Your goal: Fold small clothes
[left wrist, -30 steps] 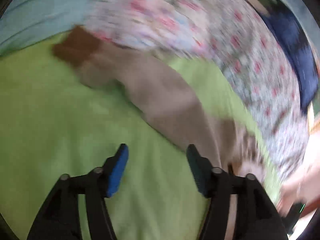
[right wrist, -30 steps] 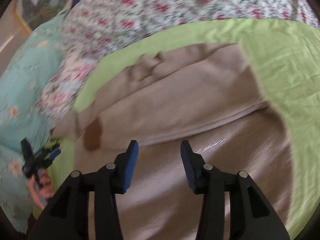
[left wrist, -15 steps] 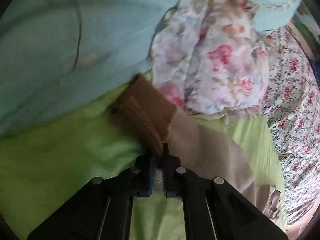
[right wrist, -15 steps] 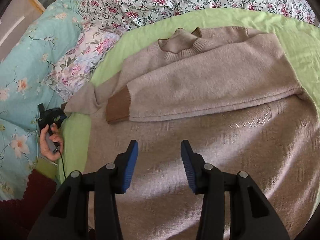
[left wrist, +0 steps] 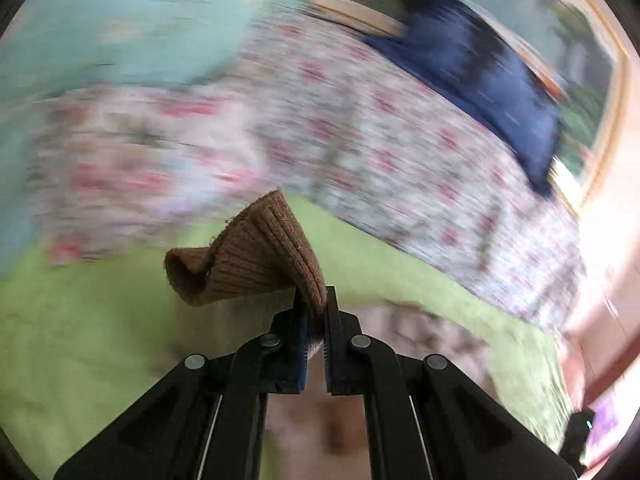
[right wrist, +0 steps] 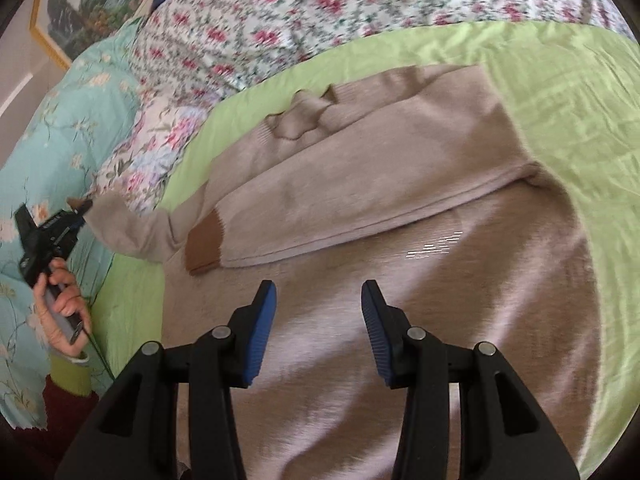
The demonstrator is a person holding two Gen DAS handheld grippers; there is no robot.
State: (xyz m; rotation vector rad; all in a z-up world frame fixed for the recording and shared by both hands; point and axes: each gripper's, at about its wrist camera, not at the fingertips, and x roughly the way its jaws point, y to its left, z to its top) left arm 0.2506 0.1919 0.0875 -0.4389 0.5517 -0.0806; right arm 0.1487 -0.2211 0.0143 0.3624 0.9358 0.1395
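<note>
A beige knit sweater (right wrist: 384,288) lies on a green sheet (right wrist: 568,80), its right sleeve folded across the chest with a brown cuff (right wrist: 205,242) showing. My left gripper (left wrist: 314,316) is shut on the other sleeve's brown ribbed cuff (left wrist: 256,260) and holds it lifted above the sheet. In the right wrist view the left gripper (right wrist: 76,214) appears at the far left, held by a hand, with the sleeve (right wrist: 132,228) stretched from it. My right gripper (right wrist: 318,304) is open and empty above the sweater's lower body.
Floral bedding (right wrist: 320,12) lies beyond the sheet and a turquoise flowered cover (right wrist: 52,128) to the left. A dark blue cushion (left wrist: 492,88) and a framed picture (right wrist: 80,12) are at the back. The person's hand (right wrist: 60,304) is at the left edge.
My left gripper, shut on the brown cuff, has lifted it off the sheet and swung to the right. My right gripper has stayed open and dropped closer over the sweater.
</note>
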